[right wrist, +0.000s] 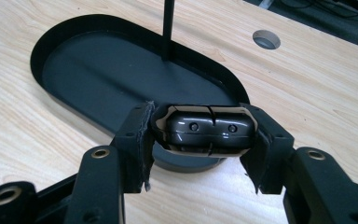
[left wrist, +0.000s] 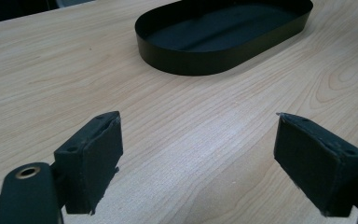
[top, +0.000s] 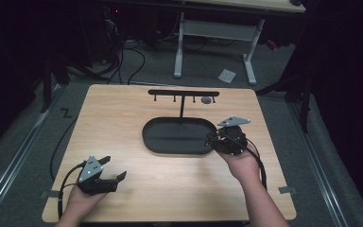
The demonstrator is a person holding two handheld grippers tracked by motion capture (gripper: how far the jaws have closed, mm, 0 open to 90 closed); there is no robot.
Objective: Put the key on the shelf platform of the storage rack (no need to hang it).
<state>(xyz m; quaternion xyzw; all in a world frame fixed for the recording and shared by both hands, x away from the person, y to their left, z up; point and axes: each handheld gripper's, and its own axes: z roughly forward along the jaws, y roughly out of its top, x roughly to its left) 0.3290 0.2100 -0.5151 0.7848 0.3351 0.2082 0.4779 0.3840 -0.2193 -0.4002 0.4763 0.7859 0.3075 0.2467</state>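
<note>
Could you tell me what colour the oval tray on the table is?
Black, inside and out; the tray shows best in the left gripper view.

room dark | grey floor (top: pixel 208 71) | white-legged desk (top: pixel 217 28) behind | cables (top: pixel 123 56)

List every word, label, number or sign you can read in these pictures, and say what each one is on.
None can be read.
The black oval tray, the stand over it and the wooden table bear no writing.
The dark object held in the right hand-held gripper shows two small screws, no lettering.
The left hand-held gripper is unmarked.
</note>
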